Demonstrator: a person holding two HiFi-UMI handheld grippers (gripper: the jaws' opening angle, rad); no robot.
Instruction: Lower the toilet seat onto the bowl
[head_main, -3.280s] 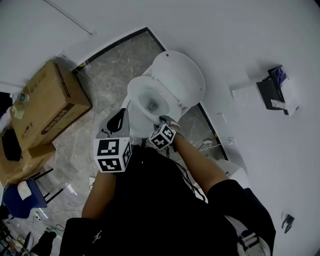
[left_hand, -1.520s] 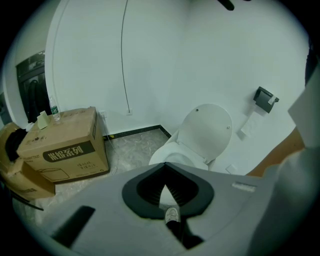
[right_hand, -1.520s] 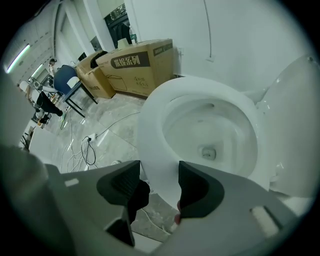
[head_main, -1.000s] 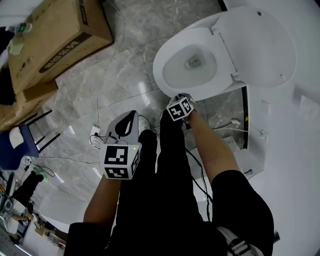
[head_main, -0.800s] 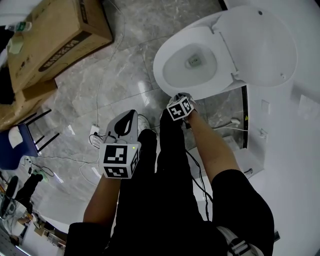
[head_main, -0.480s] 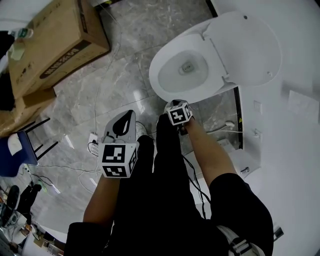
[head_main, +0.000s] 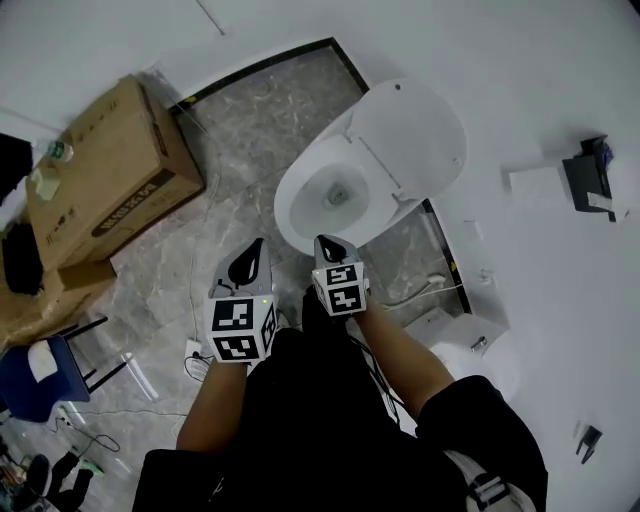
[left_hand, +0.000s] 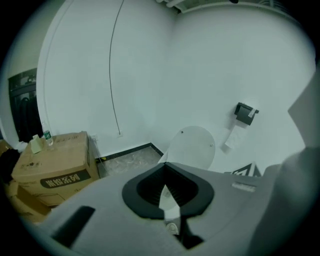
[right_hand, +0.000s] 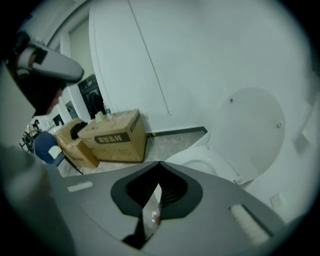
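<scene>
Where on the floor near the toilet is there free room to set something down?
Free: the floor between the cardboard box and the toilet bowl. Crowded: right of the bowl, a hose; by the blue chair, cables.

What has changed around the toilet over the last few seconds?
The right gripper has pulled back from the front rim of the toilet seat, where it sat earlier, and its jaws have shut on nothing. The seat lies down on the bowl as before, the lid stays raised, and the left gripper stays clear of the toilet, shut and empty.
</scene>
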